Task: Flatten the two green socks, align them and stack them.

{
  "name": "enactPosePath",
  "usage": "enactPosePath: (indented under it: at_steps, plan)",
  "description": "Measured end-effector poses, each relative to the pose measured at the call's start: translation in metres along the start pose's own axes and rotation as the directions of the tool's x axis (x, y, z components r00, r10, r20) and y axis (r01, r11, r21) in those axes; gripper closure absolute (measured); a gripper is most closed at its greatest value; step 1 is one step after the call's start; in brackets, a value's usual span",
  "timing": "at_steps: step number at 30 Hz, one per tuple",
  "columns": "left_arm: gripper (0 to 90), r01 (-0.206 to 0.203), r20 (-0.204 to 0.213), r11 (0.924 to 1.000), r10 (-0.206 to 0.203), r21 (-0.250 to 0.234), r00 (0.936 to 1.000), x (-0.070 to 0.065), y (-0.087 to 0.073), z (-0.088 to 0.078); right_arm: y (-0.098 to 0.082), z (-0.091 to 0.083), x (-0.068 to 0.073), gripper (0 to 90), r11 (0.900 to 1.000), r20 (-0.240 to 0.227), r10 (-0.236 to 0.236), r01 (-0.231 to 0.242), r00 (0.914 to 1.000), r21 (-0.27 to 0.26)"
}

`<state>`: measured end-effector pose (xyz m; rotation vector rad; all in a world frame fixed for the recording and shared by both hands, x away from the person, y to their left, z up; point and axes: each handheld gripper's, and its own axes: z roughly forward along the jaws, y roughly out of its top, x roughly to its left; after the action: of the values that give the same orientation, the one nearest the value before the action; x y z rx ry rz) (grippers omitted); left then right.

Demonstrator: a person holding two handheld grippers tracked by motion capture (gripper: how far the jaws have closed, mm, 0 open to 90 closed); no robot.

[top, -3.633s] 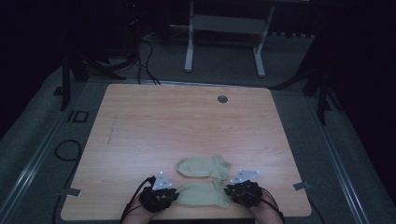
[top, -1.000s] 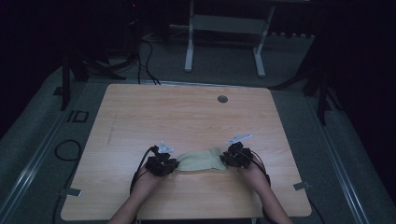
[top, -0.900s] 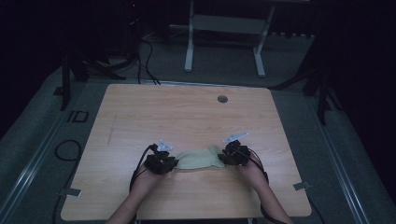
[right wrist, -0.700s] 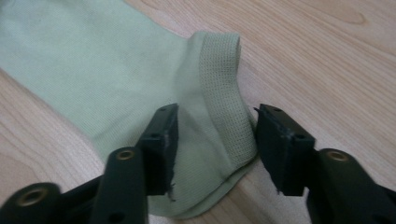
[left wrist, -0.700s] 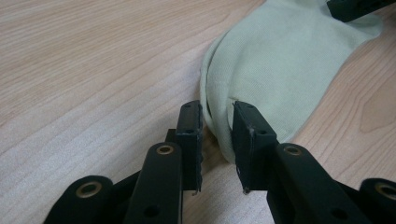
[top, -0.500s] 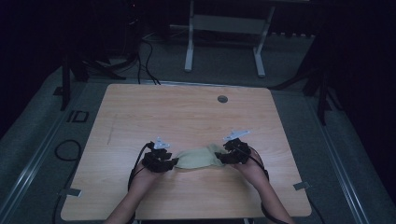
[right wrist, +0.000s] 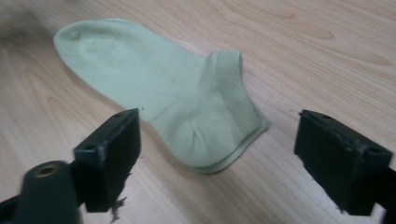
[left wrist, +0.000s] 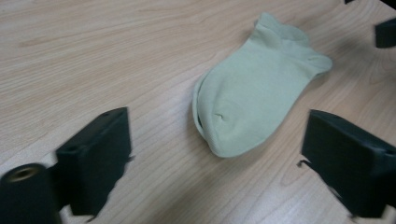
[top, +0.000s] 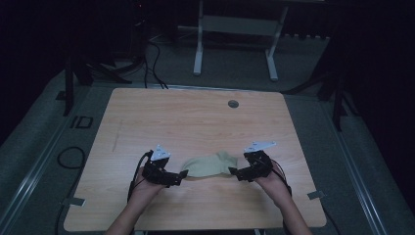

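Both socks (top: 209, 165) now stacked (mid-table); left gripper (top: 180, 178) and right gripper (top: 234, 173) just opened wide, empty

The high camera sits above my side of the bench (top: 147, 117), looking forward and down from well back. A camera rides on each of my tongs, close over the wood, facing inward; both catch the same pale green sock (left wrist: 254, 93) from opposite ends
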<state>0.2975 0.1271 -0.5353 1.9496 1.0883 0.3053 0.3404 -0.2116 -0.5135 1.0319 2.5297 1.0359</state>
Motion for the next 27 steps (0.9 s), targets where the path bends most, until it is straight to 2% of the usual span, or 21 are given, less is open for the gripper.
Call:
enactPosePath:
  at_steps: [1,4,8,11,14,18,27]
  plan:
    - [7.4,0.001,-0.003,0.9999,-0.001,-0.012,1.0,0.0,-0.001,0.0,-0.002,-0.001,0.001,13.2,1.0,-0.016,0.002,-0.002,0.9999,-0.023]
    - [7.4,-0.012,-0.007,0.9993,0.012,-0.036,0.9999,-0.002,-0.004,0.0,-0.006,-0.001,0.003,13.3,0.999,-0.031,0.011,-0.012,0.9995,-0.037]
    - [7.4,-0.039,-0.011,0.9987,0.039,-0.031,0.9992,-0.005,-0.008,-0.001,-0.014,0.001,0.003,13.3,0.999,-0.014,0.002,-0.002,0.9999,-0.047]
    - [7.4,-0.048,-0.021,0.9982,0.047,-0.036,0.9987,-0.004,-0.012,-0.003,-0.019,0.001,-0.001,13.4,0.999,-0.001,0.019,-0.019,0.9998,-0.051]
    - [7.4,-0.036,-0.036,0.9979,0.034,-0.053,0.9988,-0.002,-0.015,-0.008,-0.023,-0.001,-0.006,13.4,0.997,0.01,0.035,-0.035,0.9993,-0.063]
    - [7.4,-0.028,-0.051,0.9983,0.025,-0.051,0.9984,0.0,-0.02,-0.015,-0.027,-0.006,-0.01,13.4,0.997,0.021,0.041,-0.039,0.9989,-0.07]
    - [7.4,-0.004,-0.052,0.9979,0.0,-0.065,0.9987,0.006,-0.03,-0.028,-0.036,-0.019,-0.015,13.5,0.995,0.053,0.049,-0.044,0.9974,-0.087]
